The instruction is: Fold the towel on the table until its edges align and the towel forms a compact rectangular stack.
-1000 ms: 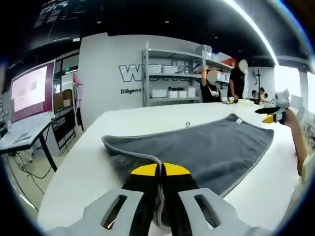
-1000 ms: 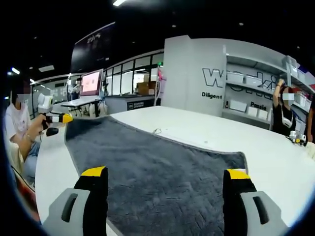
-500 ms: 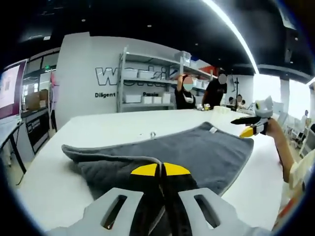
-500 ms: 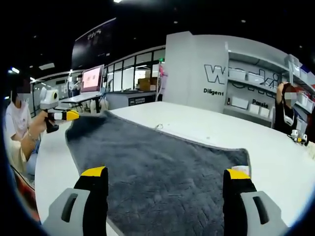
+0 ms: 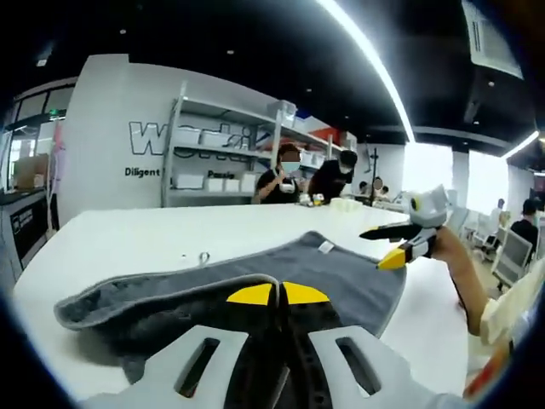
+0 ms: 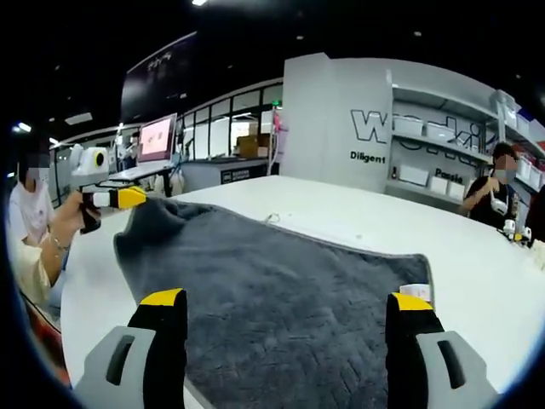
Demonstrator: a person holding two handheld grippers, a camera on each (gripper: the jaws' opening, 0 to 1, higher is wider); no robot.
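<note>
A grey towel lies spread on the white table. My left gripper is shut on its near corner and holds that corner raised, so the edge curls over toward the rest of the cloth. In the right gripper view the same left gripper shows at the left, pinching the lifted corner of the towel. My right gripper stands open, its jaws wide apart above the towel's other end with nothing between them. The left gripper view has that right gripper at the right, open, beside the towel's far corner.
A small metal ring lies on the table beyond the towel. A white label sits at a towel corner. Shelves with boxes and people stand at the back. Desks with a monitor are behind the table's left side.
My left gripper has carried the lifted towel corner further over the towel, toward the right gripper. The right gripper has stayed open over its end of the towel.
</note>
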